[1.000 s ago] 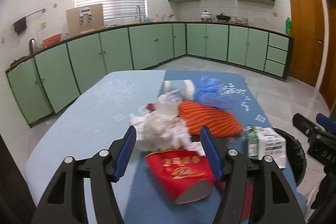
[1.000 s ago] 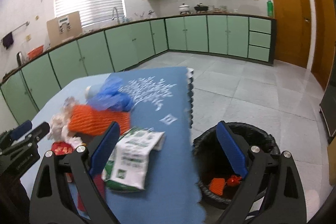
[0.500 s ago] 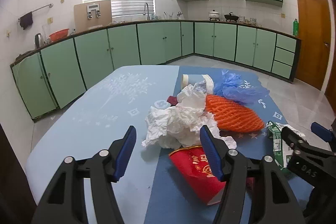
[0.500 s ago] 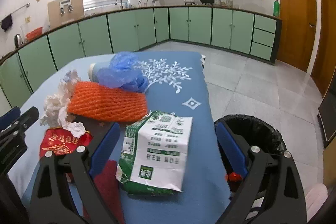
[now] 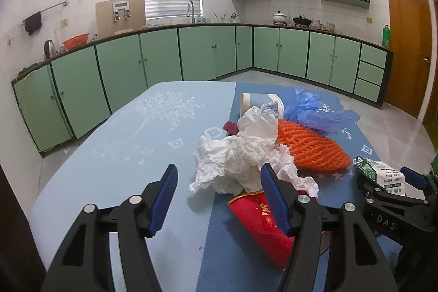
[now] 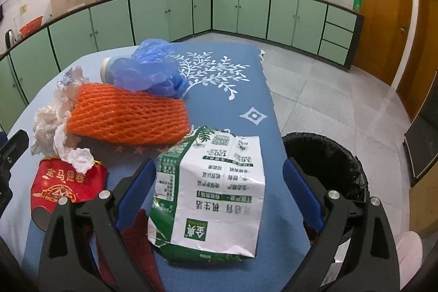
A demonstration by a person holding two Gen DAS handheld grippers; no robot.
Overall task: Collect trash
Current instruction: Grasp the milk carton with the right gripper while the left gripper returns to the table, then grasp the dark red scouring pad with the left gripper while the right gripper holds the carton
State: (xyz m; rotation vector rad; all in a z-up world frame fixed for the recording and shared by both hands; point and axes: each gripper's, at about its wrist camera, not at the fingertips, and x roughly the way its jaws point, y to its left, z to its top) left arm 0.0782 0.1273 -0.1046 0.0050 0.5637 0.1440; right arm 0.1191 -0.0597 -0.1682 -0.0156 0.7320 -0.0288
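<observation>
Left wrist view: your left gripper [image 5: 217, 192] stands part-open w/ nothing between the jaws, pads clear of everything. The crumpled white paper [image 5: 241, 163] lies just ahead of the tips, a bit toward the right finger. The red paper cup [image 5: 260, 220] lies on its side under and behind that right finger. Further ahead, the orange foam net [image 5: 312, 147], then the blue plastic bag [image 5: 317, 111]. Off to the right, your right gripper [image 5: 388, 182] sits around the green-and-white carton [image 5: 383, 174].

Right wrist view: right gripper [image 6: 219, 177] is wide; its jaws have just been closing a little, w/ the carton [image 6: 213, 188] lying flat on the table [image 6: 232, 89] between them, pads not yet pressing as far as I can tell. Orange net ahead-left of the tips, red cup left of the left finger. The black-lined bin [image 6: 328, 158] is on the floor, just right of the right finger, beyond the table edge.

Step in hand, imo: grabbing the carton. Next: close till the pads bite its sides, lift, swing right over the bin, release. It's flattened, so it may buckle or slip. Left gripper can go for the paper.
</observation>
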